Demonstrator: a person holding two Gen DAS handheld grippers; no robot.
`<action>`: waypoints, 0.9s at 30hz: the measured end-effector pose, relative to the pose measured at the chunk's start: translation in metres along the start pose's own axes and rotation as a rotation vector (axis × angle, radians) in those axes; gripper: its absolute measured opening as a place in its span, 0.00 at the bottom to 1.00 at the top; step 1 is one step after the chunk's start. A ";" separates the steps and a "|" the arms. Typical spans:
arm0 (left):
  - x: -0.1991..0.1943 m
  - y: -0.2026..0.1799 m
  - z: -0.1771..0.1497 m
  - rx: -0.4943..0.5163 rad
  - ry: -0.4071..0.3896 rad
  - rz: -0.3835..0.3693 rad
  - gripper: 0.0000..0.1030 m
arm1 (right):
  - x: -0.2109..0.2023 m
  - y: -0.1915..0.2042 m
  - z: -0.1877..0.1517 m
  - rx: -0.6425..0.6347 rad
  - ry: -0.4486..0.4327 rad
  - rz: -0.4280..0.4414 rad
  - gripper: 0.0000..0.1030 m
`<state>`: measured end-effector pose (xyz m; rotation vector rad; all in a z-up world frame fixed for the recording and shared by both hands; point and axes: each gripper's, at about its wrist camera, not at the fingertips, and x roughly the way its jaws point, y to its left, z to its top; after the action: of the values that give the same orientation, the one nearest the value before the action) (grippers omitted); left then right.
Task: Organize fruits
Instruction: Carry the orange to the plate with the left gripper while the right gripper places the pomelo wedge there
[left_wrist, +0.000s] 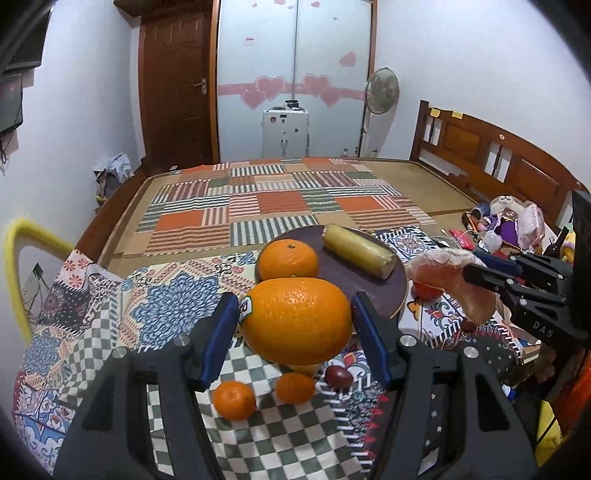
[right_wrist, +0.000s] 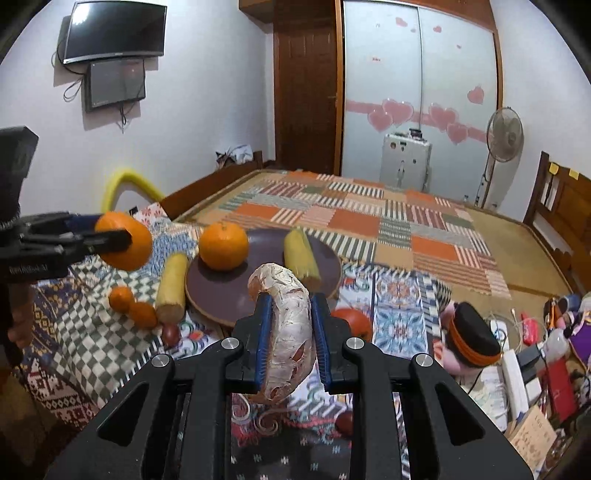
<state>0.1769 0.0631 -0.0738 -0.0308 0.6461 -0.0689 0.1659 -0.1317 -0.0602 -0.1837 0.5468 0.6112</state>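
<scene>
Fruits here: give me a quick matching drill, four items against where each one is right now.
Items:
1. big orange
2. pomelo wedge
3. mandarin
4. date

Places:
A. on the plate
B. in the right gripper
C. on the cloth
D. in the left gripper

Pairs: 1-D, 2-B, 3-A, 4-C

Both wrist views face the wardrobe (left_wrist: 295, 74); both share the plate (right_wrist: 221, 295).
</scene>
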 end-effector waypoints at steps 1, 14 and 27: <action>0.002 -0.002 0.001 0.004 -0.001 -0.001 0.61 | 0.000 -0.001 0.002 0.000 -0.006 0.003 0.19; 0.034 -0.016 0.012 0.026 0.014 -0.030 0.61 | 0.021 0.000 0.020 0.001 -0.052 0.013 0.19; 0.084 -0.022 0.009 0.025 0.080 -0.032 0.61 | 0.059 0.001 0.030 0.004 -0.028 0.030 0.19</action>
<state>0.2479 0.0350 -0.1154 -0.0144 0.7243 -0.1090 0.2187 -0.0922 -0.0673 -0.1634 0.5247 0.6406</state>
